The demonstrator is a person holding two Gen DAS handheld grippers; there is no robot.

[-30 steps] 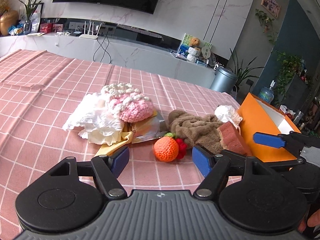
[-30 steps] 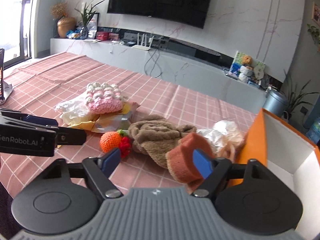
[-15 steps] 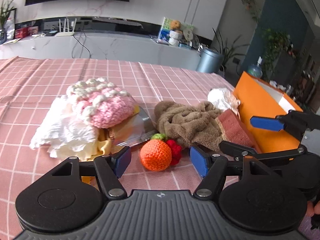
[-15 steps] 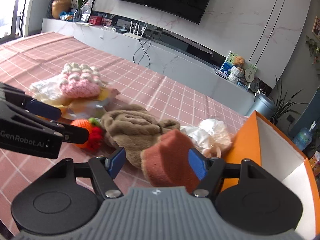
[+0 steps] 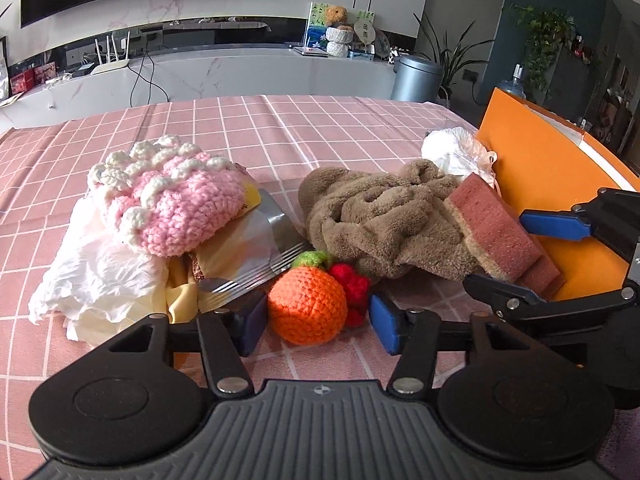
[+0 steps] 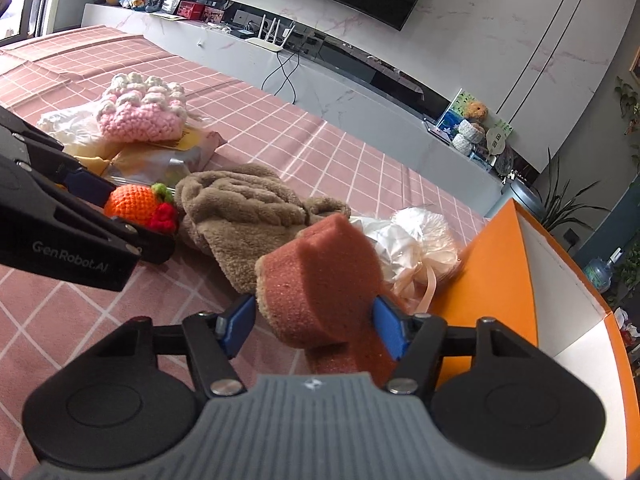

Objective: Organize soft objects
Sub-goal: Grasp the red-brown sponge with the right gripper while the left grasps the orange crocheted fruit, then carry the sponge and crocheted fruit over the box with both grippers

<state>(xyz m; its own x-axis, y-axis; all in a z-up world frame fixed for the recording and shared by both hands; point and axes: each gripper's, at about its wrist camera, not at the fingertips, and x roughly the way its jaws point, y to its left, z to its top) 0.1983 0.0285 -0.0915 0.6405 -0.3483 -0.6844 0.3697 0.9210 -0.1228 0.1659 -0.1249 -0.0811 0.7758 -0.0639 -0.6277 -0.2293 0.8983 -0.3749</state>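
Note:
A crocheted orange [image 5: 307, 307] with a red bit lies on the pink checked cloth, between the open jaws of my left gripper [image 5: 316, 324]; it also shows in the right wrist view [image 6: 134, 203]. A reddish-brown sponge [image 6: 320, 280] stands between the open jaws of my right gripper [image 6: 314, 330], leaning against a brown towel [image 6: 240, 208]. In the left wrist view the sponge [image 5: 496, 228] sits between the right gripper's blue pads [image 5: 554, 227]. A pink crocheted piece [image 5: 168, 196] lies on white paper at left.
An orange box [image 6: 516, 280] with white inside stands open at right. A crinkled white bag [image 6: 412, 240] lies beside it. Foil and yellow wrappers [image 5: 248, 248] lie under the pink piece. A white counter and a TV are behind the table.
Both grippers have moved forward. The orange now lies between the left jaws and the sponge between the right jaws. Nothing has been lifted.

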